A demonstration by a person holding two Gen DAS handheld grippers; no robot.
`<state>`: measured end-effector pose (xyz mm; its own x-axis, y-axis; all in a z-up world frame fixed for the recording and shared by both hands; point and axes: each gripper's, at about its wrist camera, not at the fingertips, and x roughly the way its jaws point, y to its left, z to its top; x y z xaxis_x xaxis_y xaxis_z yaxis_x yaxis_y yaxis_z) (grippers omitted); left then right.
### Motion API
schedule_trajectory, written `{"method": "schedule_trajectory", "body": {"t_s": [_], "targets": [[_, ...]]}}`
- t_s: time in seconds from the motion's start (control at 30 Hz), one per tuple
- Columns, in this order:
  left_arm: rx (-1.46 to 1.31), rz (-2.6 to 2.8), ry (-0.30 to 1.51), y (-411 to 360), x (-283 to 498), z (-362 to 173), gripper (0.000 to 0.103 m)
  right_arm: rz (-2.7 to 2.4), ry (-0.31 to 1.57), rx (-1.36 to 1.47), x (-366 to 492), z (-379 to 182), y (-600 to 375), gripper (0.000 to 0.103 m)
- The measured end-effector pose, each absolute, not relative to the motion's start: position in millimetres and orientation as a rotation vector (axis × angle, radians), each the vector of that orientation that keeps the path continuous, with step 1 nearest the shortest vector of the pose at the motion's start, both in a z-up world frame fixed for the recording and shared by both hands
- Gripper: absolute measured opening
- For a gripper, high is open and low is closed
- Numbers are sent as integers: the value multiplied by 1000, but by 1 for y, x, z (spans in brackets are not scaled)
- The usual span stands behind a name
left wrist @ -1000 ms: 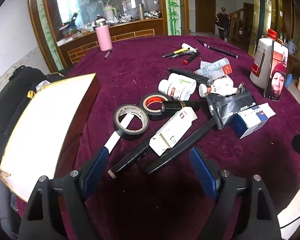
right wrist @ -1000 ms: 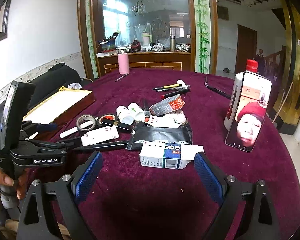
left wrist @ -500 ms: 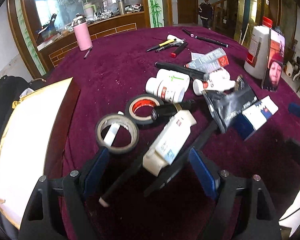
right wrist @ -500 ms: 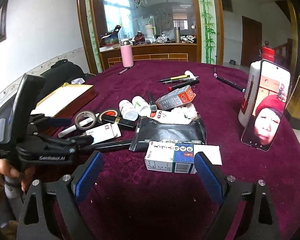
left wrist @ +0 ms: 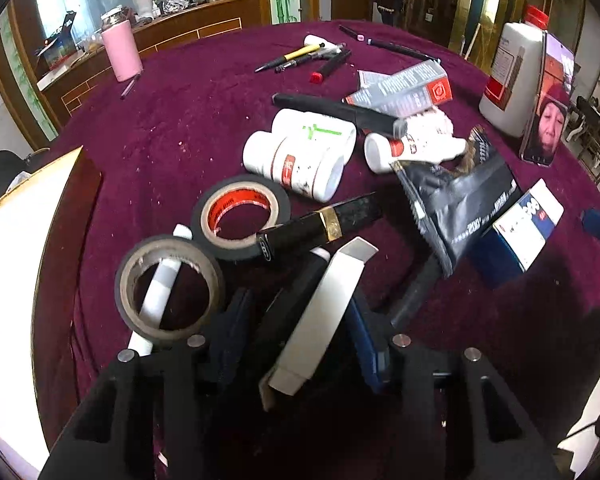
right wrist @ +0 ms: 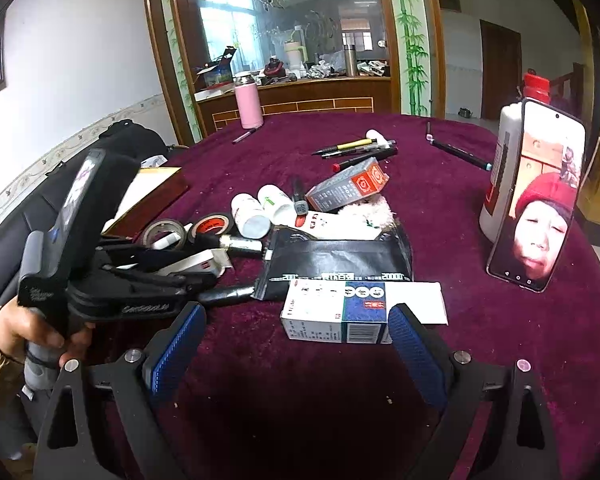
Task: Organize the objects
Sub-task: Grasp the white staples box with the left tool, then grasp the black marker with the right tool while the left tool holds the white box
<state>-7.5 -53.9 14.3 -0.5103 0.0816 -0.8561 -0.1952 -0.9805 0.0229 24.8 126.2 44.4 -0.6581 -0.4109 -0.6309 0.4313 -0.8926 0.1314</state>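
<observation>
White carton [left wrist: 324,312] lies atop a long black tube on the maroon tablecloth [left wrist: 180,112], between the left gripper's [left wrist: 296,336] pads, which seem closed onto it, so I judge grasping is underway, lifting toward the wooden box [left wrist: 56,240] next; the right gripper [right wrist: 292,344] hovers spread.

Left gripper [left wrist: 300,316]: I see its fingers closed in around something.
Right gripper [right wrist: 296,340]: I have it spread wide, hovering low.
Left hand [right wrist: 24,328]: wrapped round the handle.
</observation>
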Motion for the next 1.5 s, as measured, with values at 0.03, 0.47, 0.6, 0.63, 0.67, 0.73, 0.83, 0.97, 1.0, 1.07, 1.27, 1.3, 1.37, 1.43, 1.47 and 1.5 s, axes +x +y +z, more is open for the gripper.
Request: {"method": "schedule_trajectory", "body": {"t_s": [0.03,0.47,0.6,0.63,0.67,0.73,0.83,0.97,1.0,1.07,1.27,1.3,1.37,1.43,1.47,1.5], "targets": [[-1461,2591,167,-55,-5,14,45,-2505,39,945,24,44,127,95],[-1406,2597,45,-66,16,25,28,-2532,37,1058,5,34,145,95],[-1390,2579,12,-73,24,27,28,-2538,64,1092,0,31,143,95],[-1395,2565,17,-73,25,26,29,-2536,61,1096,-1,30,142,95],[-1401,2557,25,-73,27,24,29,-2529,53,1097,-1,30,140,95],[-1401,2557,32,-73,30,23,29,-2515,45,1099,-1,29,137,95],[-1394,2560,11,-76,33,24,29,-2487,45,1101,2,29,129,95],[-1379,2580,-16,-82,40,28,29,-2458,67,1090,6,30,116,95],[-1375,2585,-19,-84,42,30,30,-2452,70,1089,6,29,113,95],[-1363,2597,-22,-87,47,31,30,-2436,78,1091,7,28,107,95],[-1319,2605,49,-80,62,31,16,-2405,92,1090,9,26,92,95],[-1304,2603,51,-80,64,33,13,-2400,101,1088,10,26,90,95],[-1285,2605,48,-79,67,35,13,-2392,120,1084,10,27,85,95],[-1277,2612,47,-81,68,37,13,-2380,134,1081,10,29,81,95],[-1268,2623,26,-86,70,39,13,-2365,138,1082,11,29,79,95],[-1256,2644,-4,-93,71,43,13,-2353,135,1086,10,29,77,95]]}}
